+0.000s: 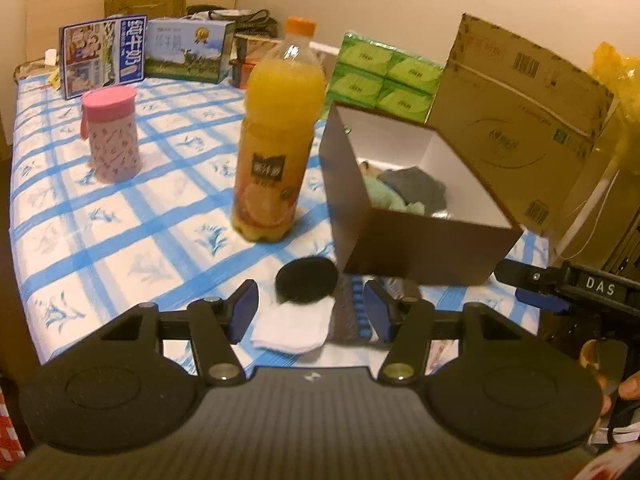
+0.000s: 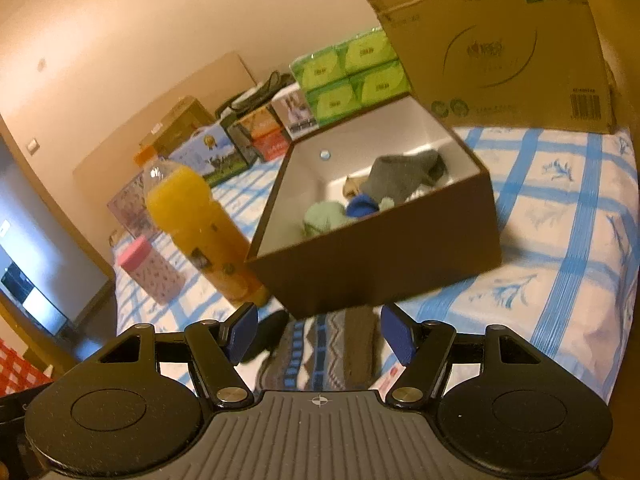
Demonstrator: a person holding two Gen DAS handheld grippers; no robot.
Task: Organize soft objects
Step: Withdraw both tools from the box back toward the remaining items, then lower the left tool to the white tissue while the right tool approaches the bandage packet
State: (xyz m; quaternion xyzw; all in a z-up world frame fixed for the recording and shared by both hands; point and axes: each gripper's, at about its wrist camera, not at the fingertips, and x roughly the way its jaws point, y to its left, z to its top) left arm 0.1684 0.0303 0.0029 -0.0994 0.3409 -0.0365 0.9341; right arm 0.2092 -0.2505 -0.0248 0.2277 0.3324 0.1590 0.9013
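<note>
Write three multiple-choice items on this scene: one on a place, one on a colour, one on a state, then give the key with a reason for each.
1. Where does the juice bottle stand?
A. Inside the brown box
B. On the checked cloth, to the left of the brown box as the left wrist view shows it
C. On top of the green tissue packs

2. What colour is the lid of the patterned cup?
A. Pink
B. Green
C. Black

3. How is the left gripper?
A. Shut on the white cloth
B. Shut on the bottle
C. Open, holding nothing

Key: B, the bottle stands upright on the checked cloth beside the brown box. A, the cup's lid is pink. C, its fingers stand apart over the white cloth and black round pad.
</note>
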